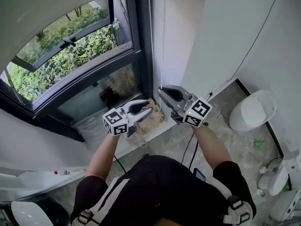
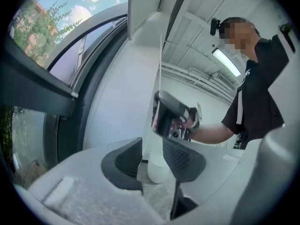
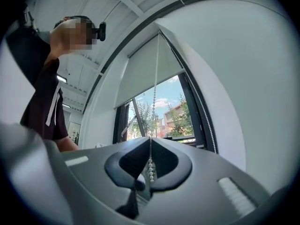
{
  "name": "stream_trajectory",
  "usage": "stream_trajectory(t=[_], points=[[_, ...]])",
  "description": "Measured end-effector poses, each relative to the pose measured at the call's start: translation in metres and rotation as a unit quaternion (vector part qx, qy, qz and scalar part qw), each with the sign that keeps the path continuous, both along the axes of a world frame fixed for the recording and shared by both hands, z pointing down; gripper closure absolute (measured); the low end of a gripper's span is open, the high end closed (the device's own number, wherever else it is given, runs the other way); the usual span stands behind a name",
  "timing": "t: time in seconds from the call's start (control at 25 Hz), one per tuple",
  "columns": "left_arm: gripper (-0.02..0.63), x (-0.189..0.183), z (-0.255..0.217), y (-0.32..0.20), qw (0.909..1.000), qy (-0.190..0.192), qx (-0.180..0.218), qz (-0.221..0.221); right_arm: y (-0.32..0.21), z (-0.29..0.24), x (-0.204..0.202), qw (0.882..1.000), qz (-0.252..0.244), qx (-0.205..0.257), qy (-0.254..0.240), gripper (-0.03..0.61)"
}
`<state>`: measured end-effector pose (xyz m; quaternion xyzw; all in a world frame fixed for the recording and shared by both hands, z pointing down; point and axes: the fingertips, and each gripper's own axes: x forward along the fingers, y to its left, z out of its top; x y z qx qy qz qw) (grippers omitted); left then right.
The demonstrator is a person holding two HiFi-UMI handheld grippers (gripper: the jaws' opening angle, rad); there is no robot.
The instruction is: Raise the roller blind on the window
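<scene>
The window [image 1: 70, 51] had the roller blind [image 3: 145, 69] covering its upper glass. By the window's right frame, the left gripper [image 2: 152, 161] stood wide and empty, while the right gripper [image 3: 150, 161] was clamped on the taut bead chain [image 3: 154, 97].

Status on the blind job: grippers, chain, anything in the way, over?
Copy: right gripper shut on the bead chain; left gripper open, empty. The roller blind covers only the top of the window. No obstruction seen.
</scene>
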<state>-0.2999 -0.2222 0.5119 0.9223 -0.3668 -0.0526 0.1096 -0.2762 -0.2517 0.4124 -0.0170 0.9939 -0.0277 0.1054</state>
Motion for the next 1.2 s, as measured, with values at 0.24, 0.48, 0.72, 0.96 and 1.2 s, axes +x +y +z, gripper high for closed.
stream_trajectory(t=[0.24, 0.48, 0.72, 0.96, 1.2], points=[[0.472, -0.008, -0.145, -0.019, 0.9910, 0.052, 0.123, 0.010, 0.005, -0.001, -0.002, 1.000, -0.002, -0.004, -0.002, 0.565], [0.472, 0.008, -0.255, -0.044, 0.9747, 0.118, 0.168, 0.087, 0.006, 0.001, -0.004, 1.000, -0.007, 0.001, 0.010, 0.565], [0.472, 0.028, -0.311, -0.052, 0.9665, 0.090, 0.215, 0.108, 0.007, 0.001, 0.001, 1.000, -0.007, -0.004, 0.010, 0.565], [0.521, 0.033, -0.321, -0.046, 0.9615, 0.068, 0.246, 0.101, 0.005, 0.001, 0.004, 1.000, -0.009, -0.002, 0.010, 0.565], [0.598, 0.024, -0.318, -0.050, 0.9663, 0.113, 0.214, 0.087, 0.006, 0.001, 0.004, 1.000, -0.014, 0.003, 0.009, 0.565]])
